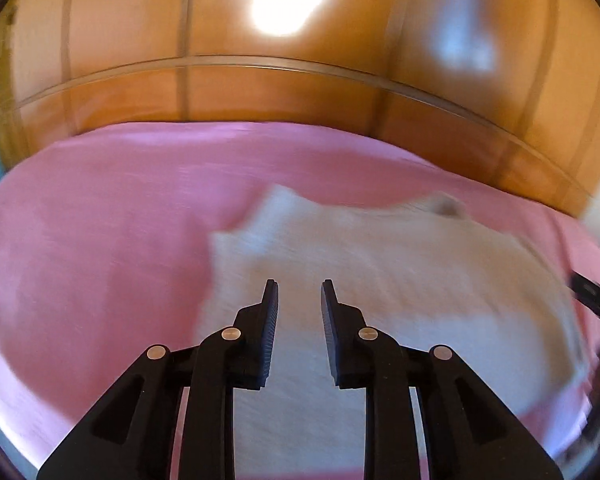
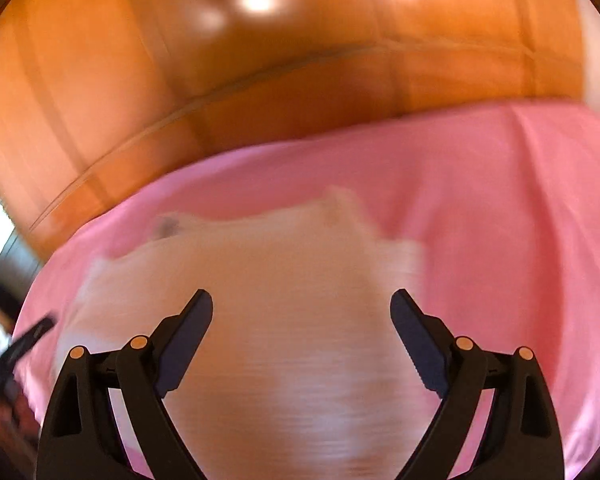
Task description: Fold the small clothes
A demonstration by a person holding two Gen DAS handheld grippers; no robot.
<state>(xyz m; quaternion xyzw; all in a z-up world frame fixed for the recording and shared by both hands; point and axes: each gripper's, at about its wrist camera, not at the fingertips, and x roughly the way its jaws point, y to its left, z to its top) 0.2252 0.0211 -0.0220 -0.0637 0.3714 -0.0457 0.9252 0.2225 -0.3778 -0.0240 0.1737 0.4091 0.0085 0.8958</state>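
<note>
Left gripper (image 1: pixel 299 292) narrow, empty; right gripper (image 2: pixel 302 304) wide, empty; white garment (image 1: pixel 380 272) on pink sheet (image 1: pixel 100 220).

A bed covered in a pink sheet (image 1: pixel 100 220) fills the lower half of both views. Directly behind the bed stands a wall of glossy orange-brown wooden wardrobe panels (image 1: pixel 280 92), split by vertical seams and one horizontal rail. A bright blurred glare (image 1: pixel 288 0) sits high on the panels above the bed.
</note>
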